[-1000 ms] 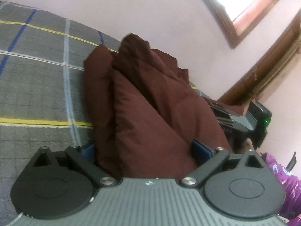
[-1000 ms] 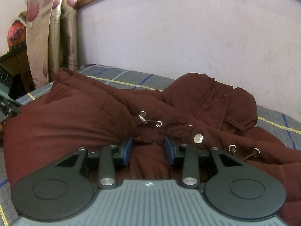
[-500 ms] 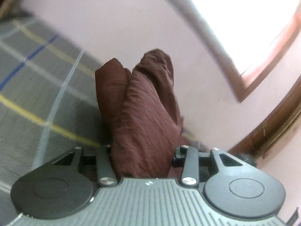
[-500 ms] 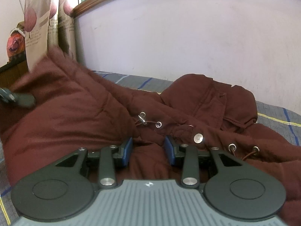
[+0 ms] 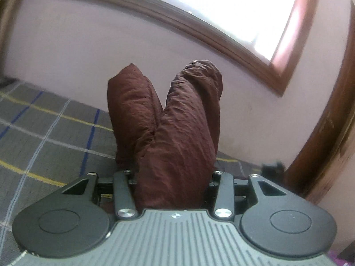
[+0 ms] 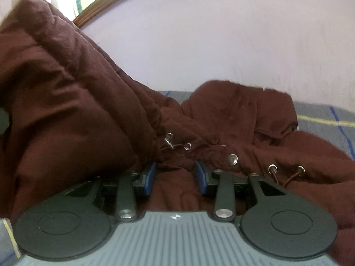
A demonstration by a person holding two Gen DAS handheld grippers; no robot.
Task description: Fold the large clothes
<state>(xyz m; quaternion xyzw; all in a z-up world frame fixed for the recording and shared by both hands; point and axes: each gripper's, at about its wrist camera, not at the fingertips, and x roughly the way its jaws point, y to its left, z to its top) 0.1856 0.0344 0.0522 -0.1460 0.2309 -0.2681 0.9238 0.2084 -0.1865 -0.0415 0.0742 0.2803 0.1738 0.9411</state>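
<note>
Bedcover (image 5: 55, 137) is the thing everything sits on: grey cloth with yellow, blue and white lines crossing it. It runs back to a pale pink wall (image 5: 77, 51). A window (image 5: 233, 6) with a brown wooden frame sits high in that wall, and bright light comes through it.

A big dark red coat (image 6: 233, 119) lies crumpled on the bedcover, with its silver snaps (image 6: 232, 159) and cord rings facing up. One side of the coat is lifted high above the bedcover, up near the window.

The left gripper (image 5: 175, 177) is squeezed tight on a thick bunch of that lifted coat (image 5: 177, 133), which sticks up in two fat lumps. The right gripper (image 6: 175, 173) is low by the bedcover, and its blue pads (image 6: 149, 177) pinch a fold of the coat.
</note>
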